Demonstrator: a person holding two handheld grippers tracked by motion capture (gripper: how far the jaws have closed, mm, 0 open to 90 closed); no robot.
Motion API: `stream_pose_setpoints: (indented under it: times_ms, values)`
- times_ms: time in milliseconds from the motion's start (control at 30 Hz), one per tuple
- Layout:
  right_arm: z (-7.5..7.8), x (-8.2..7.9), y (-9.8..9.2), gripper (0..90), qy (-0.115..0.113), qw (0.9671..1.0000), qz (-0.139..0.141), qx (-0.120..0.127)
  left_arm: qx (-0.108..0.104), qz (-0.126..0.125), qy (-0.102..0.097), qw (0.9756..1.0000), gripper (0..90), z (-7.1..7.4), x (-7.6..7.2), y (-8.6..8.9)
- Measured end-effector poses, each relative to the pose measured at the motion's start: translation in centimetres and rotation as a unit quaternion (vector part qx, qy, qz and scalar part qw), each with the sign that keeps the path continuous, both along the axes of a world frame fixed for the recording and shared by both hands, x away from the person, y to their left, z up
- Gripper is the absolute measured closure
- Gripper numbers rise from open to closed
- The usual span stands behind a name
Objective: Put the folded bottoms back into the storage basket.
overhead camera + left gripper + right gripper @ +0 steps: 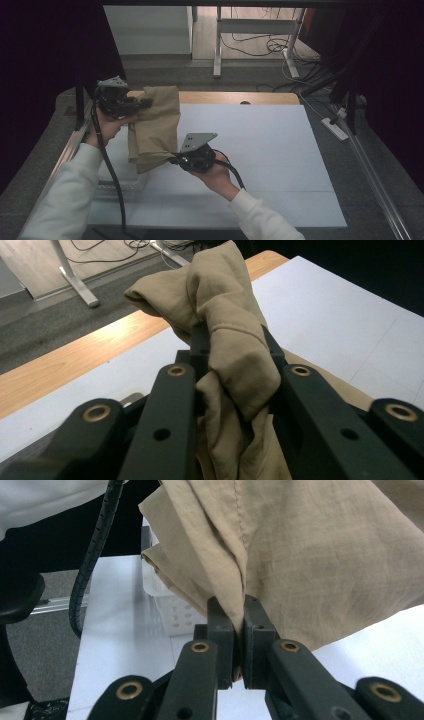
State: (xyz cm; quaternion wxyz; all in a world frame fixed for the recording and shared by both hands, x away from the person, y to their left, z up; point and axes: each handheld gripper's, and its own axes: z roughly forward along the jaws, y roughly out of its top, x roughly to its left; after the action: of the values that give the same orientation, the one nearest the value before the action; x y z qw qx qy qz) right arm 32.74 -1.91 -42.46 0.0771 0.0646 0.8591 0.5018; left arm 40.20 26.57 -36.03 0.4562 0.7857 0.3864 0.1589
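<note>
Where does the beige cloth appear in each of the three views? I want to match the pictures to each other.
High view: the beige cloth hangs left of centre, held between both tongs above the table.
Left gripper view: a bunched fold fills the centre, clamped between the black jaws.
Right gripper view: it covers the upper right, its edge pinched between the jaws.
Shared landmark: the white table surface.

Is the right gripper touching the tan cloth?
Touching. In the right gripper view, the right gripper has its jaws shut on a fold of the tan cloth, with no gap.
</note>
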Motion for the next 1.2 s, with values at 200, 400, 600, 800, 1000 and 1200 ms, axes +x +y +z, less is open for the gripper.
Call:
stream_pose_setpoints:
  times_ms: [200,400,600,800,1000,1200]
  values:
    - [0.1,0.1,0.9,84.8,0.001,1.0000,0.003,0.002,0.000,0.009,-0.001,1.0000,76.1,0.0,-0.2,0.9]
    - [0.1,0.2,2.1,84.9,0.004,1.0000,0.009,0.000,0.001,0.016,-0.001,0.9999,76.0,0.1,-0.3,1.9]
    - [0.2,0.3,3.6,84.9,0.006,0.9998,0.017,-0.001,0.001,0.020,0.001,0.9998,76.1,0.0,-0.3,3.0]
    - [-0.1,0.3,5.1,84.9,0.009,0.9997,0.022,-0.002,0.001,0.027,0.003,0.9996,76.0,-0.2,-0.3,4.4]
    - [-0.5,0.5,6.8,84.9,0.014,0.9995,0.027,-0.006,0.002,0.034,0.009,0.9994,76.0,-0.6,-0.2,6.0]
    - [-0.9,0.9,8.4,84.8,0.018,0.9994,0.027,-0.008,0.002,0.044,0.019,0.9989,76.0,-1.4,0.3,7.5]
